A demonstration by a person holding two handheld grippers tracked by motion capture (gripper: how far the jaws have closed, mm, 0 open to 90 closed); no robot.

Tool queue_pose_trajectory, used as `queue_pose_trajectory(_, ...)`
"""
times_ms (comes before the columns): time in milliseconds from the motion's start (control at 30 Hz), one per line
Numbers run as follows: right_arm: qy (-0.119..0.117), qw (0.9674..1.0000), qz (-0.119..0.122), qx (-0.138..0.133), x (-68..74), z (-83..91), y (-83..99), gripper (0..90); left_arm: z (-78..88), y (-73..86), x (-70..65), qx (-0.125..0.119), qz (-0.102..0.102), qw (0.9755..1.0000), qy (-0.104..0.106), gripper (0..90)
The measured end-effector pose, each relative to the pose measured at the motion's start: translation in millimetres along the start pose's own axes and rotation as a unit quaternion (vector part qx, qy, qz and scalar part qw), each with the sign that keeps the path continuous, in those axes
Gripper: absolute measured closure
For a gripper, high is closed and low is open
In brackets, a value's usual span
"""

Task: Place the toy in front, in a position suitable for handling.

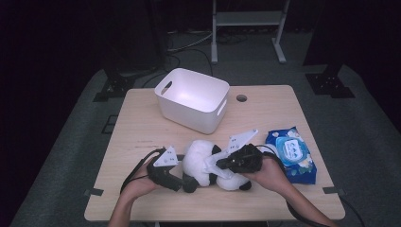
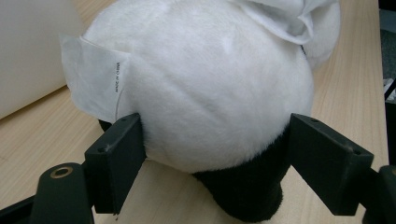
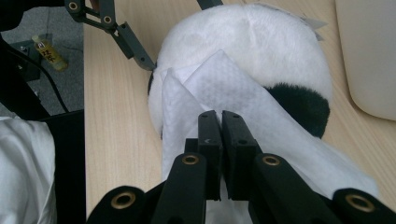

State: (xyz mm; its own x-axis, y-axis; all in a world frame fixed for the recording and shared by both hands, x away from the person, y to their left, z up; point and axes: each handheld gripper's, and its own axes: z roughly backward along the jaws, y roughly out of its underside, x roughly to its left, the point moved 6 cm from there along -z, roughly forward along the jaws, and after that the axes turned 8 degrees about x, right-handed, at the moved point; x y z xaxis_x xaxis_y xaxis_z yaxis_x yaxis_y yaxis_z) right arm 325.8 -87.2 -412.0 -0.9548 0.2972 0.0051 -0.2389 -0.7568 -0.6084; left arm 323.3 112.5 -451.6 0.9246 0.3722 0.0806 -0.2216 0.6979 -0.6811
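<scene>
A black-and-white panda plush (image 1: 203, 163) lies on the wooden table (image 1: 142, 127) near its front edge. My left gripper (image 1: 183, 178) comes in from the left and holds the plush's white body (image 2: 210, 93) between its two pads, which press into the fur on both sides. A sewn-in label (image 2: 98, 79) sticks out next to the left pad. My right gripper (image 3: 220, 135) is shut on a white wet wipe (image 3: 224, 84) that lies folded against the plush (image 3: 280, 42). In the high view that gripper (image 1: 220, 164) reaches the plush from the right.
A white plastic bin (image 1: 194, 97) stands behind the plush at the table's middle back. A blue pack of wet wipes (image 1: 293, 151) lies to the right of my right hand. A small bottle (image 3: 46, 51) stands on the floor beside the table.
</scene>
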Motion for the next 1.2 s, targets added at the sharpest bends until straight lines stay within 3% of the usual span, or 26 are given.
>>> queue_pose_trajectory(400, 0.014, 0.9997, -0.022, 0.003, -5.4, 28.2, 33.1, 86.2, -0.5, 0.6, 0.1, 0.007, -0.004, 1.0, -0.003, 19.5)
queue_pose_trajectory(700, 0.011, 0.9989, -0.044, -0.006, -4.0, 36.2, 56.7, 86.1, -0.7, 0.2, -0.4, 0.009, -0.005, 0.9999, -0.004, 19.4)
queue_pose_trajectory(867, 0.002, 0.9992, -0.037, -0.013, 0.7, 31.5, 50.0, 86.1, -1.2, 0.1, -0.5, 0.008, -0.004, 1.0, -0.002, 19.3)
queue_pose_trajectory(1200, -0.021, 0.9997, -0.006, -0.014, 11.2, 5.7, 20.2, 86.0, -1.5, 0.0, -1.0, 0.007, -0.003, 1.0, 0.0, 19.2)
